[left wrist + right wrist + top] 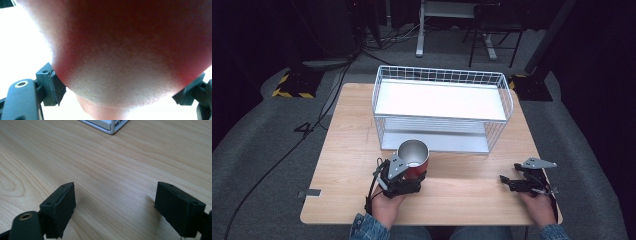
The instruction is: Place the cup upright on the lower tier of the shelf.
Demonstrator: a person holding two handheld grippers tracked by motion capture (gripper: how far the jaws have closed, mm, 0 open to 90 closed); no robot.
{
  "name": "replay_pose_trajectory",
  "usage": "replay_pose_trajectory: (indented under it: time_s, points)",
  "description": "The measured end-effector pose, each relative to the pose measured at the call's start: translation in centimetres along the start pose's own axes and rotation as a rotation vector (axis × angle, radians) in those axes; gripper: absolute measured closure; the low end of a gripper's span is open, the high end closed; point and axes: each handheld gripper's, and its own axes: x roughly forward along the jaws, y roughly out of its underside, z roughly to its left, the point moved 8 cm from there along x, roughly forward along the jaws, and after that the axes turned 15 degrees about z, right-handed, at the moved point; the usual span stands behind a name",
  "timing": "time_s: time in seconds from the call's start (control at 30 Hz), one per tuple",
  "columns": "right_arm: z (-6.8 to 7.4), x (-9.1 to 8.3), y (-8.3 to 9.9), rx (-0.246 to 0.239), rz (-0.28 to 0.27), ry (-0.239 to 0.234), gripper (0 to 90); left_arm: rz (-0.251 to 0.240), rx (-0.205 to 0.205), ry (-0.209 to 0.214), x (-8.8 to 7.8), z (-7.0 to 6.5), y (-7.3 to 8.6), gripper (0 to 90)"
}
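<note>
A red cup (413, 152) with a shiny steel inside is upright and held off the wooden table (347, 130), just in front of the white wire rack (439, 74). My left gripper (412, 173) is shut on the cup's lower wall. In the left gripper view the cup's red side (130, 45) looms very close, and the pads (56, 86) press on it from both sides. My right gripper (508, 182) rests low at the table's right front, open. In the right gripper view, bare wood lies between the right gripper's (115, 210) jaws.
The two-tier wire rack has a white upper shelf and a lower shelf open toward me; one of its corners (110, 127) is ahead of the right gripper. Around the table are grey carpet, cables (307, 135) and furniture legs (419, 45).
</note>
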Motion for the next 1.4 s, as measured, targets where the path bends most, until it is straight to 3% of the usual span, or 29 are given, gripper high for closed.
replay_pose_trajectory:
  time_s: [0.37,0.67,1.1,1.3,1.4]
  points:
    - [0.0,0.0,0.0,-0.001,0.000,0.001,17.2,0.027,-0.012,0.027,2.7,0.6,-2.2,17.0]
    - [0.0,0.0,0.0,0.001,0.001,0.002,17.2,0.031,-0.013,0.011,4.5,1.7,-4.0,16.9]
    - [0.0,0.0,0.0,0.000,0.000,0.003,17.2,-0.013,-0.062,-0.058,7.2,4.4,-6.5,16.9]
    - [0.0,0.0,0.0,0.000,0.001,0.003,17.2,-0.048,-0.108,-0.073,8.0,5.6,-7.6,16.9]
    - [0.0,0.0,0.0,0.000,0.001,0.002,17.2,-0.070,-0.097,-0.081,8.4,5.9,-7.9,16.9]
